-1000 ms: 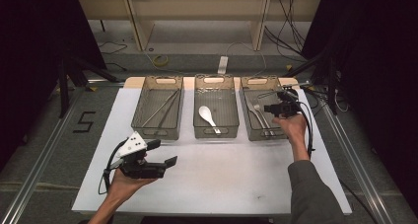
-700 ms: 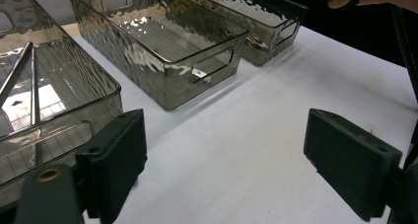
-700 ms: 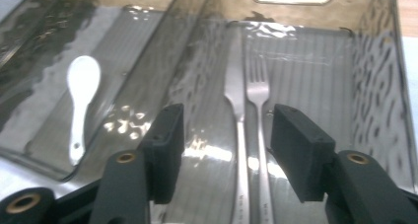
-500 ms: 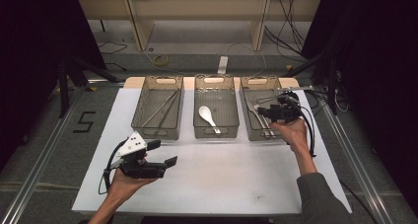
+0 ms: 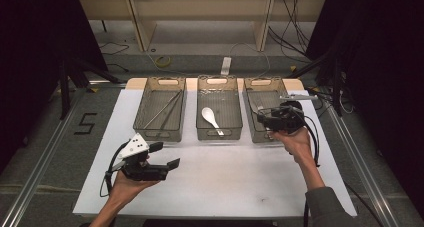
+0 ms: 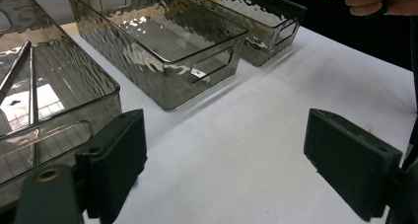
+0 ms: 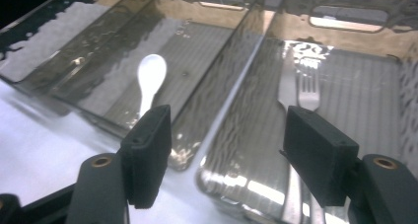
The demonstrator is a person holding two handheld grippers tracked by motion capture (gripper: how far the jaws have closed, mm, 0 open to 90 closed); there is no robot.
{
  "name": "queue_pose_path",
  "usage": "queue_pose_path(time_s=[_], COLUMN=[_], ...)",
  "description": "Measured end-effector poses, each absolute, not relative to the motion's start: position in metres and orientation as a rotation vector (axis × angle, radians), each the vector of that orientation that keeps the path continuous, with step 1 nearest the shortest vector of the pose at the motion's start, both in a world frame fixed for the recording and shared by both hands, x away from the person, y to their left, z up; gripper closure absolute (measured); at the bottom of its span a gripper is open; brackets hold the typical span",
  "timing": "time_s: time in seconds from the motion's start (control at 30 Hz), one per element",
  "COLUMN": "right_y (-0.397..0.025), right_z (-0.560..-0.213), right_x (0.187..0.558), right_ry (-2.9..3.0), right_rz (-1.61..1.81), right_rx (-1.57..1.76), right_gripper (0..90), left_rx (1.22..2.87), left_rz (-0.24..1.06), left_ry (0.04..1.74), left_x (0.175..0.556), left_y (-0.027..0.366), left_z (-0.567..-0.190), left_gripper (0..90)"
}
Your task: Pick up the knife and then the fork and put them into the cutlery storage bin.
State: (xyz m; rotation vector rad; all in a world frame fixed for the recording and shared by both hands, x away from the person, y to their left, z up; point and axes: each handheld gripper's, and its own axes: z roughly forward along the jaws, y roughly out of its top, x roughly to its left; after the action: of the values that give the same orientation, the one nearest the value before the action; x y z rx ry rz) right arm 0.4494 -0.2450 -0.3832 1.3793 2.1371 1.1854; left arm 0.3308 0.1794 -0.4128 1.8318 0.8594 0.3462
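Three smoky clear bins stand in a row at the back of the white table. The left bin (image 5: 159,137) holds metal chopsticks (image 5: 165,109). A white spoon (image 5: 210,118) lies in the middle bin (image 5: 220,137). In the right bin (image 5: 263,81) lie a fork (image 7: 308,88) and a knife (image 7: 286,86). My left gripper (image 5: 165,155) hovers open and empty over the table's front left, its jaws wide apart (image 6: 234,160). My right gripper (image 5: 261,118) is open and empty above the right bin's near end, pointing across the bins (image 7: 231,152).
The white table (image 5: 225,187) has bare room between the bins and its front edge. A tape figure 5 (image 5: 86,123) marks the floor at left. Cables (image 5: 312,137) trail from the right gripper. Metal rails run along both sides, shelving stands behind.
The right gripper has drawn back a little toward the person and to the left, over the right bin's near end. The left gripper has stayed where it was.
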Motion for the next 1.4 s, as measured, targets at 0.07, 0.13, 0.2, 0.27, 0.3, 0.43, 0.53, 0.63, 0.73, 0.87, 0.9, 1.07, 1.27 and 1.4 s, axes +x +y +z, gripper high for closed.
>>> queue_pose_path(time_s=[0.07, 0.13, 0.2, 0.27, 0.3, 0.43, 0.53, 0.63, 0.73, 0.87, 0.9, 1.07, 1.27, 1.4], right_y=[-0.244, -0.243, -0.242, -0.242, -0.242, -0.24, -0.238, -0.235, -0.232, -0.23, -0.23, -0.231, -0.231, -0.231], right_z=[-0.385, -0.386, -0.387, -0.388, -0.389, -0.391, -0.393, -0.393, -0.393, -0.393, -0.394, -0.395, -0.398, -0.401], right_x=[0.444, 0.439, 0.434, 0.429, 0.426, 0.417, 0.41, 0.403, 0.396, 0.386, 0.384, 0.373, 0.363, 0.357], right_ry=[2.138, 2.135, 2.127, 2.125, 2.121, 2.119, 2.116, 2.117, 2.121, 2.111, 2.11, 2.103, 2.1, 2.102], right_rz=[1.198, 1.219, 1.238, 1.251, 1.261, 1.283, 1.311, 1.342, 1.362, 1.395, 1.407, 1.434, 1.455, 1.462], right_rx=[1.37, 1.36, 1.356, 1.345, 1.342, 1.325, 1.303, 1.287, 1.264, 1.234, 1.227, 1.208, 1.201, 1.187], right_gripper=[34.6, 34.3, 34.2, 33.5, 33.5, 31.7, 31.1, 30.6, 29.9, 29.7, 29.7, 29.3, 29.0, 28.8], left_rx=[1.833, 1.833, 1.833, 1.831, 1.831, 1.83, 1.829, 1.829, 1.828, 1.823, 1.823, 1.82, 1.819, 1.818], left_rz=[0.347, 0.347, 0.347, 0.347, 0.347, 0.344, 0.339, 0.338, 0.337, 0.337, 0.337, 0.335, 0.333, 0.331], left_ry=[0.859, 0.858, 0.858, 0.857, 0.856, 0.855, 0.851, 0.848, 0.85, 0.847, 0.847, 0.843, 0.839, 0.838], left_x=[0.331, 0.331, 0.331, 0.331, 0.331, 0.331, 0.331, 0.331, 0.331, 0.331, 0.331, 0.33, 0.33, 0.33], left_y=[0.179, 0.179, 0.179, 0.179, 0.179, 0.179, 0.179, 0.179, 0.179, 0.18, 0.18, 0.18, 0.18, 0.18], left_z=[-0.413, -0.413, -0.413, -0.413, -0.413, -0.413, -0.413, -0.413, -0.413, -0.413, -0.413, -0.412, -0.412, -0.412], left_gripper=[15.9, 15.9, 15.8, 15.8, 15.8, 15.8, 15.8, 15.9, 15.8, 15.8, 15.8, 15.8, 15.8, 15.8])
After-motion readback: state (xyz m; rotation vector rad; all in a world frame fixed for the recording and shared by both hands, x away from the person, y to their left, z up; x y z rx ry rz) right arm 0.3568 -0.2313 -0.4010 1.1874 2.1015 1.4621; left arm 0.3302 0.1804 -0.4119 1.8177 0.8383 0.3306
